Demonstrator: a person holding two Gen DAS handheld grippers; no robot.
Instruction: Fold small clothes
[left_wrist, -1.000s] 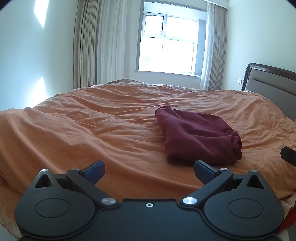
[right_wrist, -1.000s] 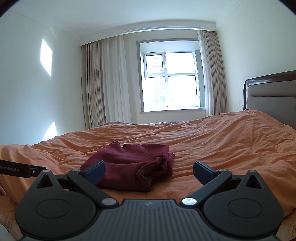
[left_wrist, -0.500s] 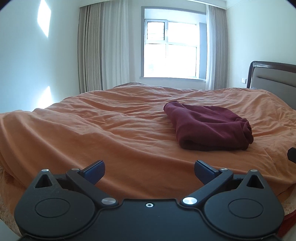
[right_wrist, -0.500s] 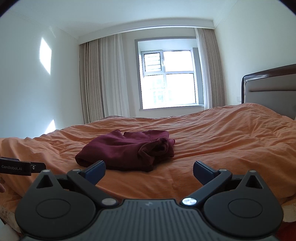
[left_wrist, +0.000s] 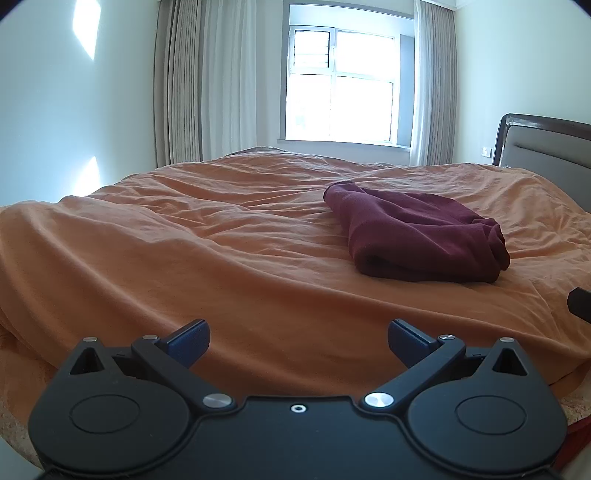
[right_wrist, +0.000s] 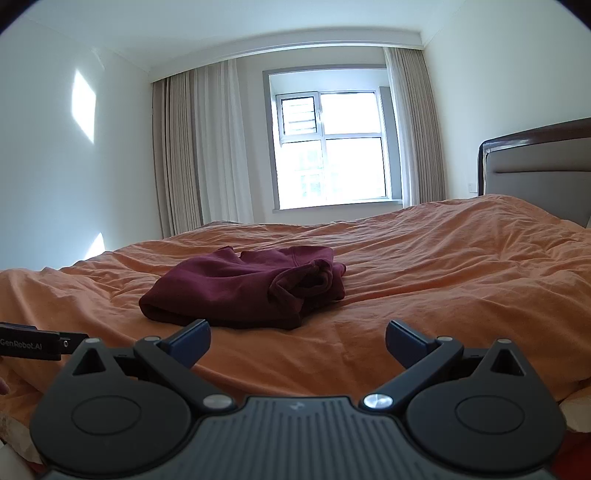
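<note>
Left wrist view shows us the maroon garment (left_wrist: 417, 236) lying on the orange bed cover (left_wrist: 184, 258), between the window (left_wrist: 343, 81) and our two tools, a little toward the headboard (left_wrist: 546, 155) side. Compared with one second ago, this view looks flatter across the bed: the garment now sits higher and farther in the picture, so we judge that the left gripper (left_wrist: 298, 341) has drawn back and lowered, away from the garment. Its blue fingers (left_wrist: 188, 339) stand wide apart and hold nothing. In the right wrist view, the right gripper (right_wrist: 297, 341) is also wide and empty, and the garment (right_wrist: 251, 288) lies just beyond its fingers, on the side away from the headboard (right_wrist: 535, 162); here too the garment looks lower and flatter than a second ago. The garment itself has not changed its shape in this time: it is a compact bundle with a rounded folded edge facing us and a bunched, rumpled end toward the headboard. From the right view we see a small part of the left tool (right_wrist: 33, 345) at the edge, well apart from the garment. We think both tools have released the cloth and are retreating, so the fold is probably finished, though the bunched end is not very neat.
</note>
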